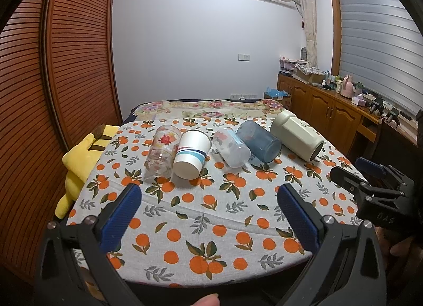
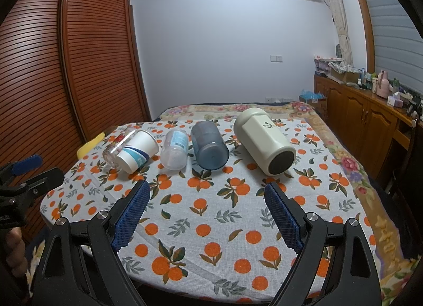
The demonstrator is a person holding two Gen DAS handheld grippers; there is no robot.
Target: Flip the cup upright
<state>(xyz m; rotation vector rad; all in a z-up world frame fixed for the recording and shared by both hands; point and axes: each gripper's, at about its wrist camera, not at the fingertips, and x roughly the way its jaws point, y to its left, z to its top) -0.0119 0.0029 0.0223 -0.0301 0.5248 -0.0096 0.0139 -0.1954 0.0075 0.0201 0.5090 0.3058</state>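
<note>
Nearest, the left gripper (image 1: 208,197) and right gripper (image 2: 207,195) hover with jaws spread wide, holding nothing, above the orange-printed cloth-covered bench (image 2: 211,216). Beyond them five cups lie on their sides in a row: a clear flowered glass (image 1: 162,152), touching a white paper cup with blue stripes (image 1: 191,156), then a frosted plastic cup (image 1: 231,150), a blue translucent tumbler (image 2: 208,147) and a cream ceramic mug (image 2: 264,139). A yellow plush toy (image 1: 76,160) sits off the bench's left edge.

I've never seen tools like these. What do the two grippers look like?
Both look alike. The left gripper and right gripper each have a black frame with silver bolts and two fingers faced with textured blue pads. Pale lettering marks the right gripper's black body in the left view. No cables or sleeves show.
</note>
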